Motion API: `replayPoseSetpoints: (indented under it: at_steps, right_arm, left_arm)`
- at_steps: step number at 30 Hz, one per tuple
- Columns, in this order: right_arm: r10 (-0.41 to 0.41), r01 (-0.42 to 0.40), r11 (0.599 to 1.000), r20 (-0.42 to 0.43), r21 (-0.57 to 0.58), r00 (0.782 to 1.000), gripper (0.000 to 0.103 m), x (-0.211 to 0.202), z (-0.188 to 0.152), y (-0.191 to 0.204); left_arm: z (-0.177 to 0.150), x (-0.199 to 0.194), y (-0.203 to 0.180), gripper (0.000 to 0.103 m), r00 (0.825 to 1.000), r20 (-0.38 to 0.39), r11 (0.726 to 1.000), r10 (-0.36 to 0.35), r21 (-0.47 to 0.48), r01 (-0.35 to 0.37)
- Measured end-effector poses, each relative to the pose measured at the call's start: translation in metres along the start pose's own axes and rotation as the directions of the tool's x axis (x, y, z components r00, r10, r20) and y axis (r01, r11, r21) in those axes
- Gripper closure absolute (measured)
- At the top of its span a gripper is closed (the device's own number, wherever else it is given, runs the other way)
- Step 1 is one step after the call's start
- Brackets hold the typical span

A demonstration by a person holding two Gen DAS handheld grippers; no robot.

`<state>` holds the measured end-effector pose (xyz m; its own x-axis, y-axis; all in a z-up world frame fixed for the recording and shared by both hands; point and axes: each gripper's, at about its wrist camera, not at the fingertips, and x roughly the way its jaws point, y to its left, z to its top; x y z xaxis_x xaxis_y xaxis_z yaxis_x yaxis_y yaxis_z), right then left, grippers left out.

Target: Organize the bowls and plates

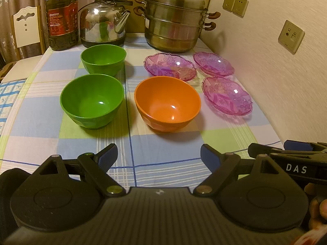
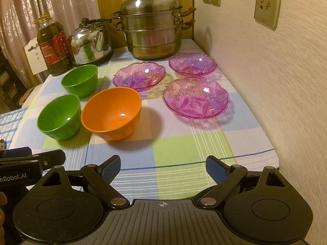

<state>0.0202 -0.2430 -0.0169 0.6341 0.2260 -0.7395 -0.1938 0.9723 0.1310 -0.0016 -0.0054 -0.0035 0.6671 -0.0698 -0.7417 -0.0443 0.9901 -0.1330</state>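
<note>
On the checked tablecloth (image 1: 163, 143) stand two green bowls, one near (image 1: 92, 101) (image 2: 59, 117) and one far (image 1: 103, 59) (image 2: 80, 80), and an orange bowl (image 1: 167, 104) (image 2: 112, 113). Three purple clear plates lie to the right: far left (image 1: 170, 66) (image 2: 140, 75), far right (image 1: 213, 63) (image 2: 192, 63), near (image 1: 226, 95) (image 2: 195, 98). My left gripper (image 1: 158, 156) is open and empty above the table's front edge, short of the bowls. My right gripper (image 2: 162, 166) is open and empty, also at the front edge.
At the back stand an oil bottle (image 1: 61, 16), a steel kettle (image 1: 103, 23) and a stacked steel steamer pot (image 1: 175, 20). A wall with sockets (image 1: 291, 36) runs along the right side of the table. A white chair (image 1: 26, 28) stands at the far left.
</note>
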Motion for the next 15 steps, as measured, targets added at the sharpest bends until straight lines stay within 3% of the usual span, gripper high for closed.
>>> replayPoseSetpoints:
  at_steps: [15]
  right_arm:
    - [0.000,0.000,1.000,0.000,0.000,1.000,0.013,0.0005,-0.0003,-0.0001]
  left_arm:
    - [-0.0005,0.0003,-0.0017,0.017,1.000,-0.002,1.000,-0.001,0.000,0.001]
